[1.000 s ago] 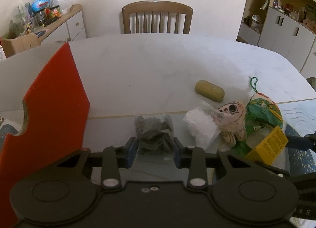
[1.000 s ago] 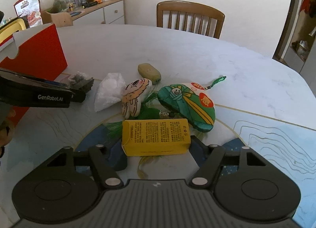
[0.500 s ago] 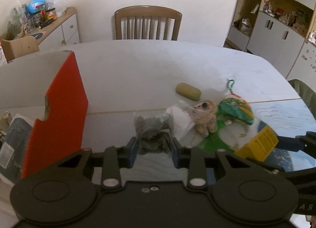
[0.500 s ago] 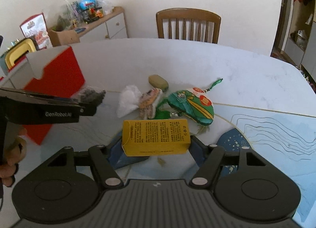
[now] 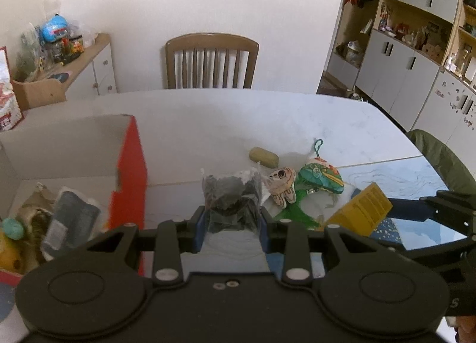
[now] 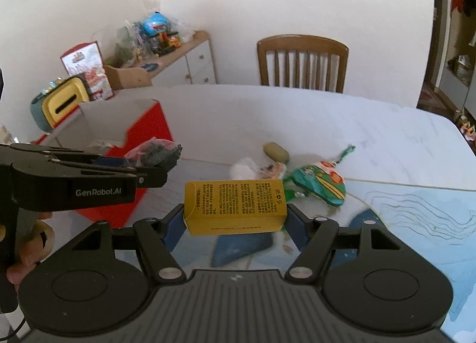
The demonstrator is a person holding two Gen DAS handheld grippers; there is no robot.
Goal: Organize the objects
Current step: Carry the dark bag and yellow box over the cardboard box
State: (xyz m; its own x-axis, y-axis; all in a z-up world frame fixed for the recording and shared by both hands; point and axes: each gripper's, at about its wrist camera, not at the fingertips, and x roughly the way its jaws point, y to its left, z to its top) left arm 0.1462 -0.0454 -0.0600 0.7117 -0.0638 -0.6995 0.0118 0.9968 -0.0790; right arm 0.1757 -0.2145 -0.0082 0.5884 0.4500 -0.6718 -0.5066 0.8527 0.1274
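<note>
From the left wrist view, a clear bag of dark stuff (image 5: 231, 197) is seen pinched between the blue pads of the left gripper (image 5: 231, 225), held up off the white table (image 5: 208, 117). Just to the left of the gripper an open red box (image 5: 131, 170) is parked, with a few things already piled inside, though what they are can't really be made out. Ahead and a bit to the right, a small heap is left on the table: an olive oval thing (image 5: 264, 157), a beige plush face (image 5: 282, 184) and a green plush pouch (image 5: 320, 178) with a cord loop. Further right, a yellow carton (image 5: 361, 209) is seen clamped in the right gripper (image 5: 395, 213). From the right wrist view, the same yellow carton (image 6: 235, 206) is gripped across its ends by the right gripper (image 6: 235, 225), lifted clear of the table (image 6: 297, 117). Off to the left, the left gripper (image 6: 151, 164) is seen side-on with the dark bag (image 6: 157, 153) in its jaws, hanging right by the red box (image 6: 142, 134). Straight ahead past the carton, the plush bits and a white crumpled bag (image 6: 245, 170) are still lying on the table.
</note>
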